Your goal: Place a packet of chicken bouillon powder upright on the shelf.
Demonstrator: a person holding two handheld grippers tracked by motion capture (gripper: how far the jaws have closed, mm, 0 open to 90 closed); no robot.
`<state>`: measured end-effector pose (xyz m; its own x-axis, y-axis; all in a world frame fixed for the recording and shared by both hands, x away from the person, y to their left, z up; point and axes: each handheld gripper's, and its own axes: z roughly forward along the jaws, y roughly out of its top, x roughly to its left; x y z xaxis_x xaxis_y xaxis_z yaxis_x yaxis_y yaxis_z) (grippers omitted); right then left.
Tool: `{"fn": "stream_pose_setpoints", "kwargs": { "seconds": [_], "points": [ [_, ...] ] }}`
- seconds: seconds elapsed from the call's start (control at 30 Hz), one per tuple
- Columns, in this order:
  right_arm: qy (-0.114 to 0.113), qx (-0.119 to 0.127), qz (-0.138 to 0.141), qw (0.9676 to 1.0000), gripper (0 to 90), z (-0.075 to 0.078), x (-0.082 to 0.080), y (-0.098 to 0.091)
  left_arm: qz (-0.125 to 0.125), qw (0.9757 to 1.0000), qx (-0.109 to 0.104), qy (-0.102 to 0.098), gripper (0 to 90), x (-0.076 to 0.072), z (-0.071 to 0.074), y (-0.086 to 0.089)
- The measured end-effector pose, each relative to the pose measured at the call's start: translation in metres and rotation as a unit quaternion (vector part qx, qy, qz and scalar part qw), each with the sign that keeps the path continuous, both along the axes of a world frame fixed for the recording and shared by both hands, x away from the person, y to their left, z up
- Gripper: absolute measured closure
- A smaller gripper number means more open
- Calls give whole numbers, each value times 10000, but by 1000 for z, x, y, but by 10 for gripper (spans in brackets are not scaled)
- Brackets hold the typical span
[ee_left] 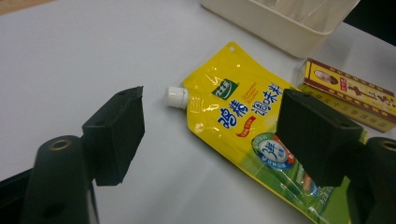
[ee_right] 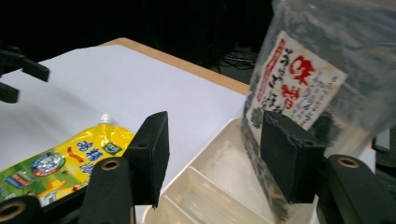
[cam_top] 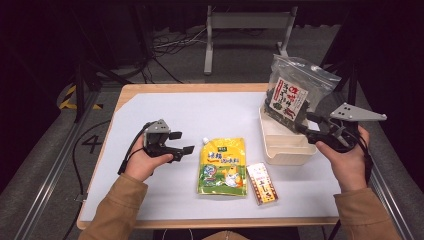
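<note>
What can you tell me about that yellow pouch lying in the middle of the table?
The yellow pouch is a soft, glossy plastic refill bag lying flat on the white table cover. Its upper half is yellow, with blue characters and a small green logo; the lower half is green. A white screw cap sits on a spout at one top corner, and a small hole is punched in the other. Nothing grips it; a small red and yellow box lies just beside it.
</note>
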<state>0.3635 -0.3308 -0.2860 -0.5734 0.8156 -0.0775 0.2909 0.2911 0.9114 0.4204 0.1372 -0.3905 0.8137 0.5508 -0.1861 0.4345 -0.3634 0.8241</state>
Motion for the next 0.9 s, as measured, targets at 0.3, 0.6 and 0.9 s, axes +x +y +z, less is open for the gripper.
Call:
{"fn": "stream_pose_setpoints", "kwargs": {
  "seconds": [0.3, 0.6, 0.9],
  "points": [
    [-13, -102, 148, 9998, 430, -5, -5, 10, -30, 9985, 130, 524, 268, 4, -16, -21],
    [23, -149, 298, 9994, 427, -13, -8, 17, 77, 9975, 293, 640, 233, 8, -30, -36],
    [162, -176, 549, 9982, 438, -20, -6, 28, 79, 9963, 303, 802, 255, 7, -36, -42]
  ]
}}
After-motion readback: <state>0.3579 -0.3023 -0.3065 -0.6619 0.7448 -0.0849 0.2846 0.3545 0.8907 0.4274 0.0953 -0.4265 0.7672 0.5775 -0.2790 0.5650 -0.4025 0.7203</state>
